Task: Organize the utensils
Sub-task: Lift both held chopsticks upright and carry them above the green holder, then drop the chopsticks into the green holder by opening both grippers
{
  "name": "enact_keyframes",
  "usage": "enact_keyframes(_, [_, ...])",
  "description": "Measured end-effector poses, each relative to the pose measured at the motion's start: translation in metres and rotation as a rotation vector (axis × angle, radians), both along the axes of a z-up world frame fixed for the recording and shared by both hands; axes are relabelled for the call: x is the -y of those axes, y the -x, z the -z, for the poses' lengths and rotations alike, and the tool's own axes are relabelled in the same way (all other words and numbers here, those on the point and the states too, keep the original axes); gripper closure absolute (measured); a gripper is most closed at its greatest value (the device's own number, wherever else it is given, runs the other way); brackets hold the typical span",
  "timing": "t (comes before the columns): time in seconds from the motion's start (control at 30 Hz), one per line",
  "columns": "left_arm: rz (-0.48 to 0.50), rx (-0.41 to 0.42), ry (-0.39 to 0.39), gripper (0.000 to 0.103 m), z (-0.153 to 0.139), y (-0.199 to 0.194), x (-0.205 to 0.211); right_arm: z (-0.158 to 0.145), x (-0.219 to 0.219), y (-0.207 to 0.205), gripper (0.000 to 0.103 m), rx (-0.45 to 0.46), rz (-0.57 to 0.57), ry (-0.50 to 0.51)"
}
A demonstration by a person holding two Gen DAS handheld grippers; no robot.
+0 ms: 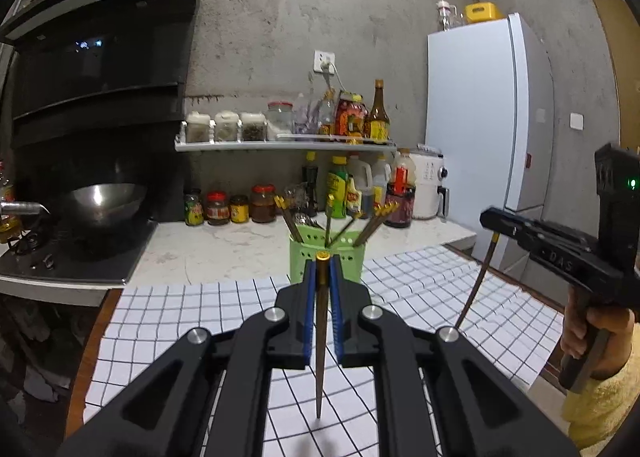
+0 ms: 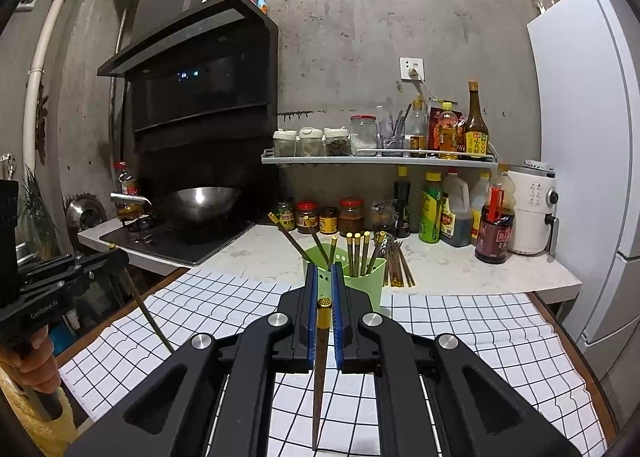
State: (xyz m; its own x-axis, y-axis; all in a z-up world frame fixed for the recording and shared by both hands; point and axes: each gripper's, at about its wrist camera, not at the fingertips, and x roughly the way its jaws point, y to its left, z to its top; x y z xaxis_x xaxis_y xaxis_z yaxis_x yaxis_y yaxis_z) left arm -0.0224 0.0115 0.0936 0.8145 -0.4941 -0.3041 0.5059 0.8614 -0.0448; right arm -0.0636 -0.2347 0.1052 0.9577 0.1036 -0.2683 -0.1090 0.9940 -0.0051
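My left gripper [image 1: 323,261] is shut on a brown chopstick with a gold cap [image 1: 320,337]. The chopstick stands upright between the blue pads, its tip hanging over the checked cloth [image 1: 192,317]. Just beyond is a green utensil holder [image 1: 300,257] with several gold-capped chopsticks leaning in it. At the right, a hand holds my right gripper [image 1: 490,219], shut on a second chopstick [image 1: 476,285]. In the right wrist view, my right gripper [image 2: 325,271] clamps its chopstick [image 2: 321,369] in front of the green holder [image 2: 370,281]. The left gripper [image 2: 118,257] appears at the left with its chopstick [image 2: 146,309].
Several loose chopsticks [image 2: 398,269] lie on the marble counter beside the holder. Sauce bottles and jars [image 2: 432,213] line the wall under a spice shelf [image 2: 380,159]. A wok [image 2: 200,203] sits on the stove at left. A white fridge [image 2: 592,137] stands at right.
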Motion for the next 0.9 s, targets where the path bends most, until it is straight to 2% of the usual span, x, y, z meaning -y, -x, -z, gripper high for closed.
enact_keyframes(0.2, [-0.005, -0.018, -0.032, 0.096, 0.01, 0.001, 0.007, 0.011, -0.006, 0.002, 0.095, -0.027, 0.0, 0.035])
enact_keyframes(0.3, [-0.005, -0.079, -0.073, 0.096, 0.025, -0.004, 0.012, 0.019, -0.008, 0.005, 0.094, -0.058, 0.005, 0.058])
enact_keyframes(0.4, [-0.009, -0.147, -0.112, 0.096, 0.043, -0.009, 0.016, 0.039, -0.009, -0.004, 0.095, -0.176, -0.026, 0.049])
enact_keyframes(0.5, [-0.017, -0.183, -0.132, 0.096, 0.056, -0.009, 0.016, 0.059, -0.01, -0.01, 0.095, -0.243, -0.022, 0.065])
enact_keyframes(0.7, [-0.023, -0.182, -0.154, 0.096, 0.06, 0.002, 0.016, 0.062, -0.011, -0.003, 0.096, -0.248, -0.034, 0.059])
enact_keyframes(0.9, [-0.041, -0.123, -0.112, 0.096, 0.044, -0.004, 0.017, 0.039, 0.008, -0.01, 0.097, -0.148, 0.007, 0.072])
